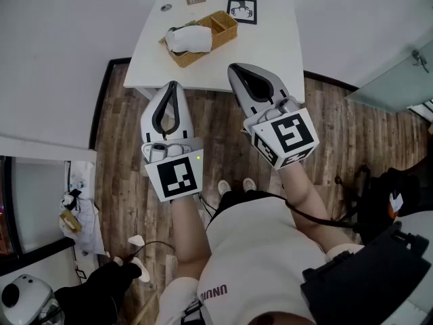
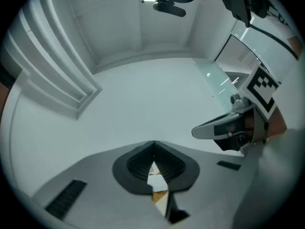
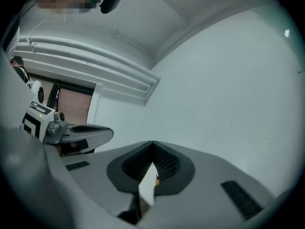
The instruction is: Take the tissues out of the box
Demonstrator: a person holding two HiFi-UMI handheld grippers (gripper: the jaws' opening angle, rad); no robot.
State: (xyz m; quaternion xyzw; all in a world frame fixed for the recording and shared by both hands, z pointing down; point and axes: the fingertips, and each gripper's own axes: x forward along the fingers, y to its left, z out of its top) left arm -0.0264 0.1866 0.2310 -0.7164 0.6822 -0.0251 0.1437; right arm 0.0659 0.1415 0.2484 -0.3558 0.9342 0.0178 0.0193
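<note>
Three cameras: one up high, two riding low

The head camera sat high up and looked steeply down over the person's body. It saw the left gripper (image 1: 174, 84) and the right gripper (image 1: 232, 67) close by. The near edge of the white desk (image 1: 270, 46) was farther off. Each gripper camera sat close behind its own jaws and looked along them at the white wall (image 2: 143, 94), so the jaws filled the bottom of each view. The left gripper view caught the right gripper at its right side. The right gripper view caught the left gripper at its left side. All three views showed both grippers.
</note>
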